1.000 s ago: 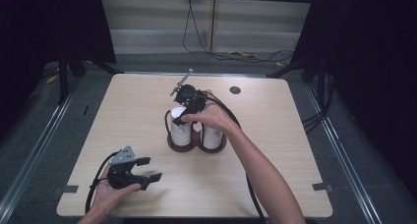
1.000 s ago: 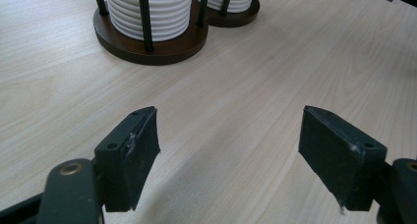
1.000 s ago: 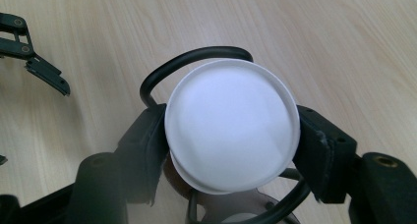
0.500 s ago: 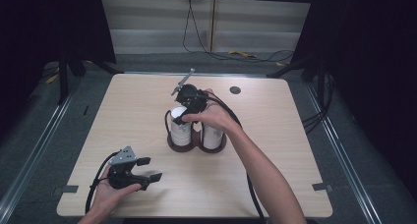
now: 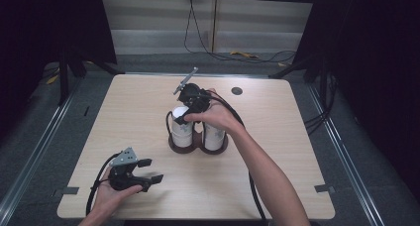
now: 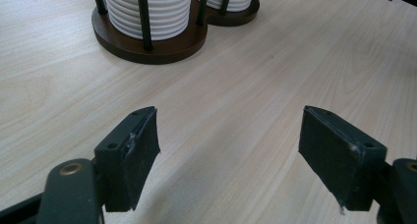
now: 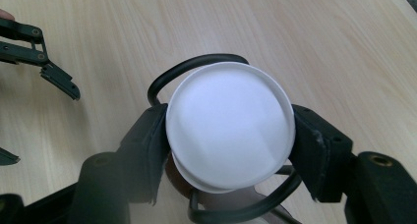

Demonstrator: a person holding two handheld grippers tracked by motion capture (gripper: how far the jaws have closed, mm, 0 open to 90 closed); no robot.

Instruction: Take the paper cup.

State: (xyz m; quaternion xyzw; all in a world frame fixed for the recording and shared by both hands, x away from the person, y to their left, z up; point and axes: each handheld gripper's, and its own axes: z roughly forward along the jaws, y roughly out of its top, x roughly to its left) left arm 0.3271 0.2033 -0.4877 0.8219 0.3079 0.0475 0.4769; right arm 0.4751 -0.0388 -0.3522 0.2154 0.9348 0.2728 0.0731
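- Now your right gripper (image 7: 228,153) has just been closing, and its jaws press both sides of the top cup (image 7: 230,131) of the left stack in the holder (image 5: 198,145) at the desk's (image 5: 297,151) middle.
- With that grip set, the cup looks ready to lift.
- Your left gripper (image 5: 148,171) rests open and empty near the desk's front left corner.

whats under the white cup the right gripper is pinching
The right gripper has just been closing on the top white cup. Under it sits the stack of cups in the dark rack; the rack floor beneath is covered.
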